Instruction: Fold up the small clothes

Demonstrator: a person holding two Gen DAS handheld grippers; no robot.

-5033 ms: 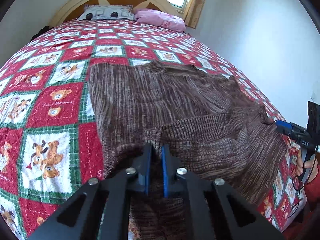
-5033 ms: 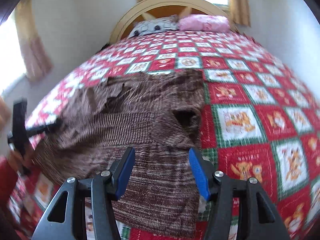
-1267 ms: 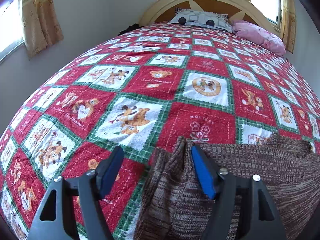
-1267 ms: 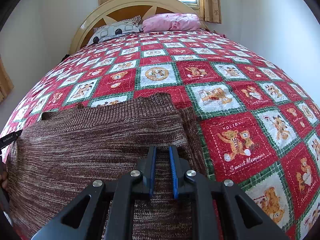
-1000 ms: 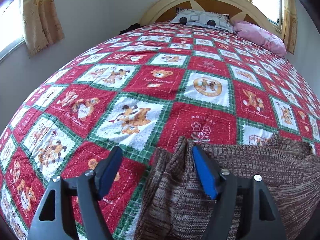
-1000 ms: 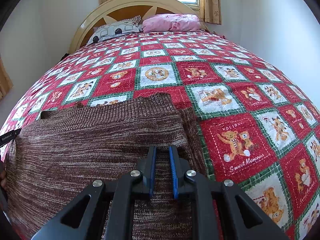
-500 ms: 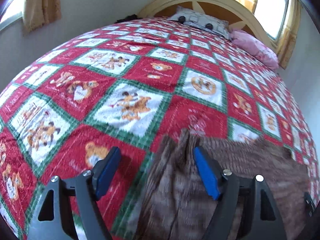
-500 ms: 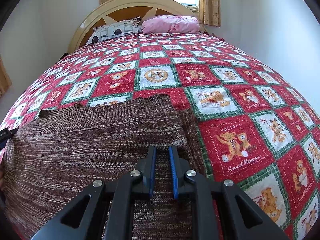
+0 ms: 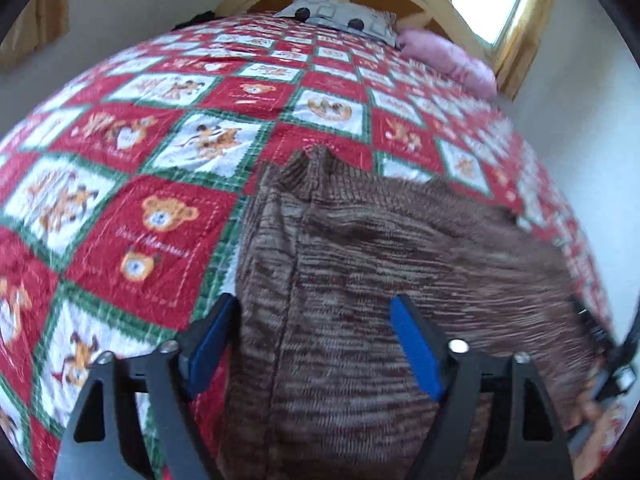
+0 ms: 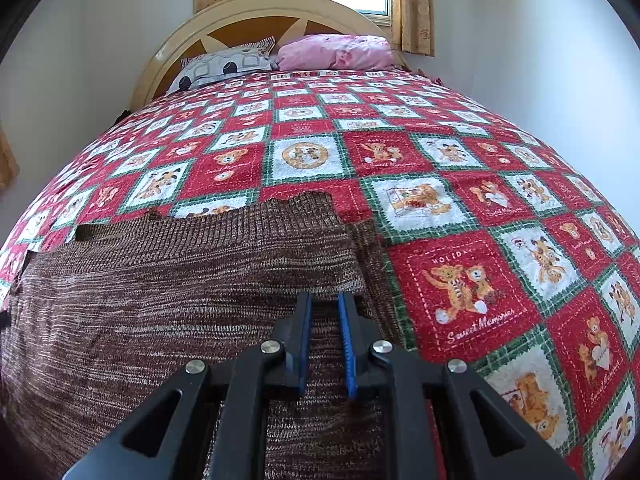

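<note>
The brown knit sweater (image 10: 168, 288) lies on the bed near its foot, spread across the red, green and white teddy-bear quilt (image 10: 460, 280). It is already doubled over: a folded upper layer runs crosswise, its far edge ragged against the quilt squares, with a narrower strip of the same knit showing beneath at the right side.

Your right gripper (image 10: 325, 344) has its jaws nearly closed — only a thin gap between the blue pads — pinching the near edge of that upper layer at the sweater's right side. Your left gripper (image 9: 314, 354) hangs over the sweater's left edge with its jaws spread wide and holding nothing; a ridge of knit runs between them. This view is blurred.

As a judgement, you are partway through: one fold looks made, but the bundle is wide and its left corner bunches up into a small peak (image 9: 310, 166). Smoothing that corner and at least one further fold seem to remain.

Beyond the sweater, a grey patterned pillow (image 10: 224, 66) and a pink pillow (image 10: 336, 52) rest against the cream headboard (image 10: 256, 12).
</note>
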